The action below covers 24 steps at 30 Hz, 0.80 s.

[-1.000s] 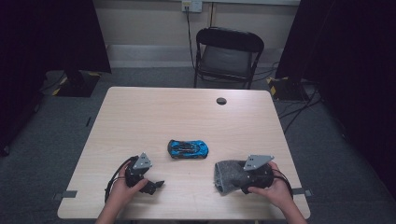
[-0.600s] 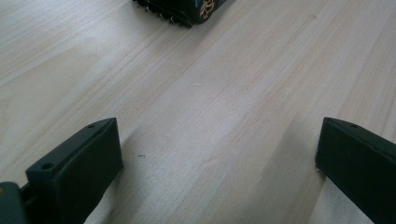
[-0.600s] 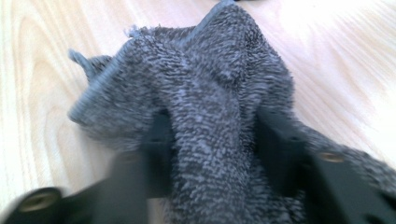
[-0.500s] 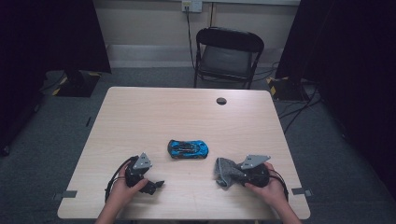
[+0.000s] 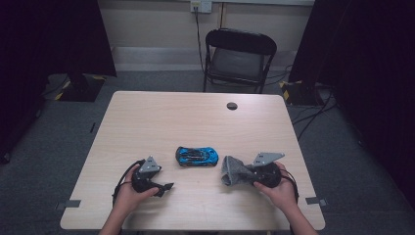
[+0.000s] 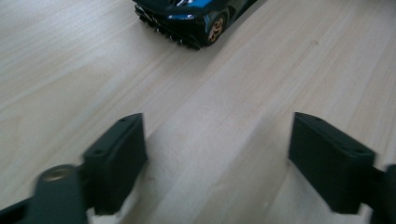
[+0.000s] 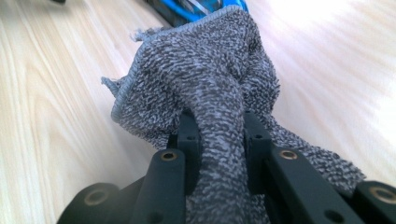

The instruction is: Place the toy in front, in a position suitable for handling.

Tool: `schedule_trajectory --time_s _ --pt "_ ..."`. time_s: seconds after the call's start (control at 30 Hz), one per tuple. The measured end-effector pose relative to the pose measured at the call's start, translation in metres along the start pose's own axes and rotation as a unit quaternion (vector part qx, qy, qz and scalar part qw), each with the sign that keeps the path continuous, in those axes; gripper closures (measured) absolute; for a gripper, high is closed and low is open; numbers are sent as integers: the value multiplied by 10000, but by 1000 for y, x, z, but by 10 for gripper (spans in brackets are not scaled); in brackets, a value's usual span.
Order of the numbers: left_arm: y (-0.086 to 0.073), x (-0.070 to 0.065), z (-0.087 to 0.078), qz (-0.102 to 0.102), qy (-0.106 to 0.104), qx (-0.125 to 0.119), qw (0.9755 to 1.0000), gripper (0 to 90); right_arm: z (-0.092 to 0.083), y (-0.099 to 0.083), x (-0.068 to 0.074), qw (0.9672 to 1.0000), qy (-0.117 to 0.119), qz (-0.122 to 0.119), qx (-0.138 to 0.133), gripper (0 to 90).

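Grey cloth (image 7: 201,88) is bunched up in the right gripper (image 5: 247,174), jaws pinched tight on a thick fold after just closing. It hangs near the table's (image 5: 161,117) front edge, just right of the blue toy car (image 5: 196,155). Soft, light terry stuff, floppy; it likely drapes and drags, so a grip on a gathered fold like this one suits it. The car looks hard, slick and light, apt to roll if nudged. The left gripper (image 6: 217,158) rests on the wood, jaws apart with nothing between them, having just narrowed a little, pointing at the car.
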<state>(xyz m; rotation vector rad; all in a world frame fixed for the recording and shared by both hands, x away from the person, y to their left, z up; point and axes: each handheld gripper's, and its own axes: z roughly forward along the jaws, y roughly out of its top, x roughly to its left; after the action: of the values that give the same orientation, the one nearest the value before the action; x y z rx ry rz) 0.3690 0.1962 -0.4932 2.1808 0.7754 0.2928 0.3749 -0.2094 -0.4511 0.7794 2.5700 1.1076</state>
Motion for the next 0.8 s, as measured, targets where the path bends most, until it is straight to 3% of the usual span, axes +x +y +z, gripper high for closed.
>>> schedule_trajectory --time_s 0.03,0.13,0.17,0.23,0.27,0.53,0.6,0.7,0.8 --pt "3 0 2 1 5 -28 10000 191 1 5 -1 10000 8 -8 -19 748" --pt "12 3 7 100 130 -37 9999 166 6 21 -4 9999 50 47 -98 748" --pt "15 3 10 40 79 -82 9999 173 9 28 -5 9999 50 23 -126 748" --pt "20 5 15 106 64 -116 9999 174 16 43 -5 9998 90 36 -176 748" --pt "23 6 18 150 91 -98 9998 176 20 52 -5 9997 133 -6 -195 748" --pt "34 12 38 -93 87 -209 9997 170 70 114 15 9979 402 -497 -124 746" --pt "35 14 41 -168 135 -192 9996 195 83 123 20 9975 418 -568 -7 744" --pt "36 17 44 -110 214 -241 9994 231 99 130 26 9970 462 -622 90 743" --pt "36 18 46 -261 268 -266 9989 235 112 131 28 9962 411 -702 299 743"
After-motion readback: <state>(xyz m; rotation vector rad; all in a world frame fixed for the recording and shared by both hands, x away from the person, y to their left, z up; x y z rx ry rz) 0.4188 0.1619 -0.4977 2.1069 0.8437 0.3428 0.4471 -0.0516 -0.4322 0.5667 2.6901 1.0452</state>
